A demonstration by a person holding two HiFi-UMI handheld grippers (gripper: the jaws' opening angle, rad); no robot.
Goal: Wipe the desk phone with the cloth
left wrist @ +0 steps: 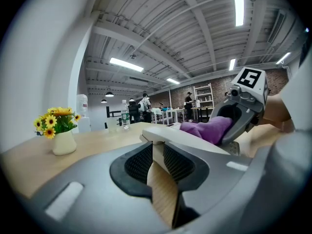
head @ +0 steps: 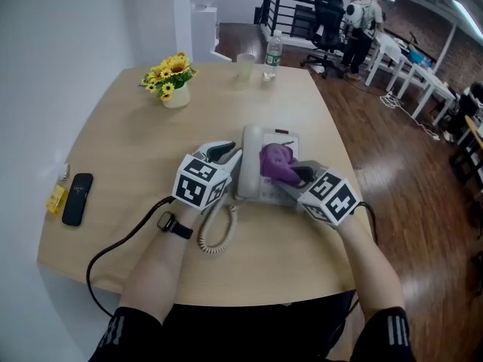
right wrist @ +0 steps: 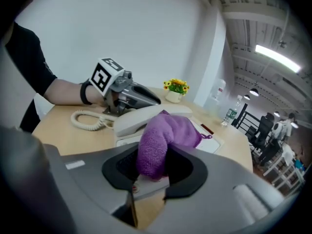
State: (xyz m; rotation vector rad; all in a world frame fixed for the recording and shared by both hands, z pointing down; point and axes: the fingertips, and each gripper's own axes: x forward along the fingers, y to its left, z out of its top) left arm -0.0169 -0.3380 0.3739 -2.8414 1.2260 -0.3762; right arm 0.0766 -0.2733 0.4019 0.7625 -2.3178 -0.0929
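Observation:
A white desk phone (head: 285, 191) sits mid-table with its handset (head: 250, 161) resting along the left side. On the keypad lies a bunched purple cloth (head: 278, 163), and my right gripper (head: 300, 175) is shut on it; the cloth (right wrist: 161, 138) fills the gap between the jaws of that gripper (right wrist: 152, 160). My left gripper (head: 226, 157) is at the handset's left side. In the left gripper view its jaws (left wrist: 157, 147) stand nearly together, with the white phone edge (left wrist: 157, 152) pinched at their tips. A coiled cord (head: 219, 232) trails toward me.
A vase of yellow flowers (head: 175, 81) stands at the far left. A cup (head: 245, 66) and water bottle (head: 273, 53) stand at the far edge. A black mobile phone (head: 77, 198) and yellow item (head: 57, 197) lie near the left edge. A black cable (head: 121, 247) loops over the near edge.

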